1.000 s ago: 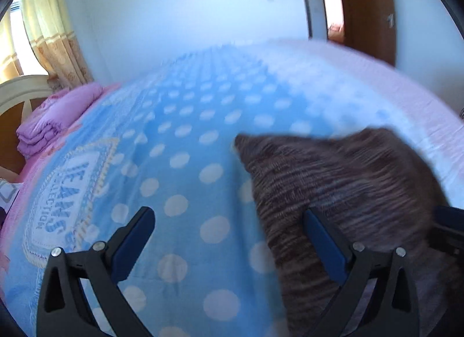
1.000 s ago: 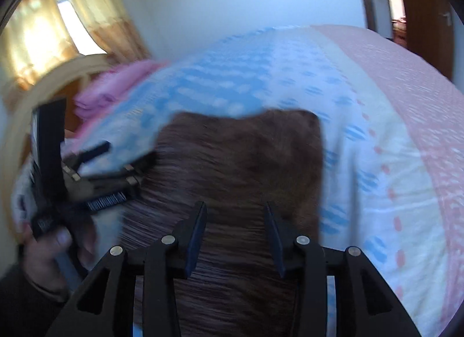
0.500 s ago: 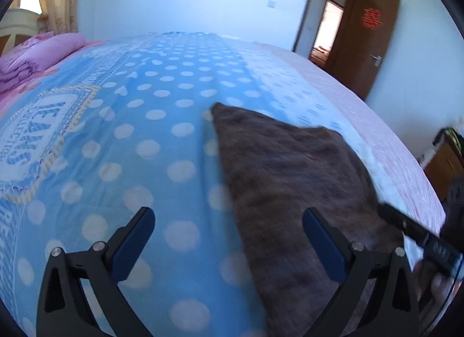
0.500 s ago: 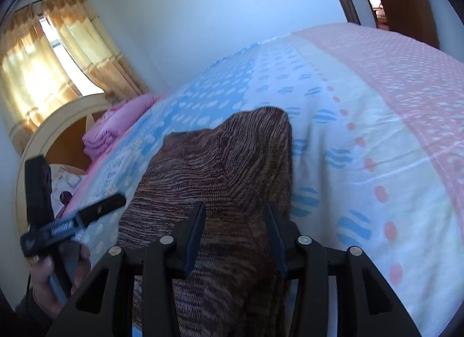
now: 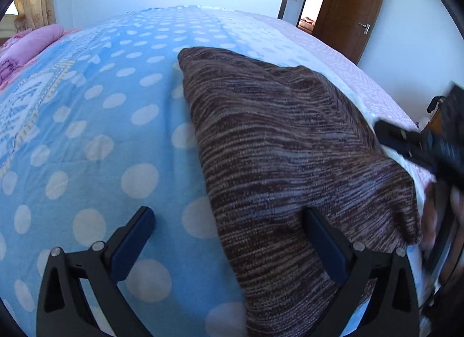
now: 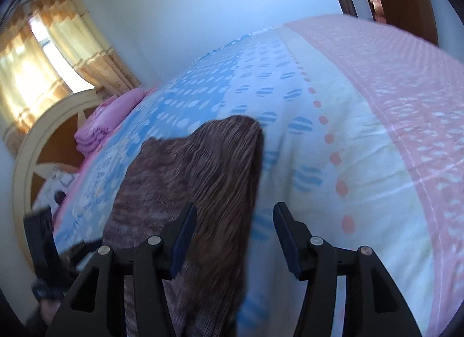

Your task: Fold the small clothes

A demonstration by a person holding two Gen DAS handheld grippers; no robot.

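**Brown knit lies folded on the bed, both grippers free**

The brown knit garment (image 5: 284, 145) lies on the bedspread (image 5: 95, 122), ahead and to the right of the left gripper (image 5: 229, 238), whose fingers stand wide apart, holding nothing; the right gripper (image 6: 235, 232) hovers at the cloth's right edge, its 2 fingers parted, gripping nothing; the piece looks doubled over already, judging by its thick edge; a further fold or smoothing may remain; no other small clothes show.

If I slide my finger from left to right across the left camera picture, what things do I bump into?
Pink folded bedding → blue bedspread with white polka dots → brown striped knitted garment → black right gripper at the picture's edge.
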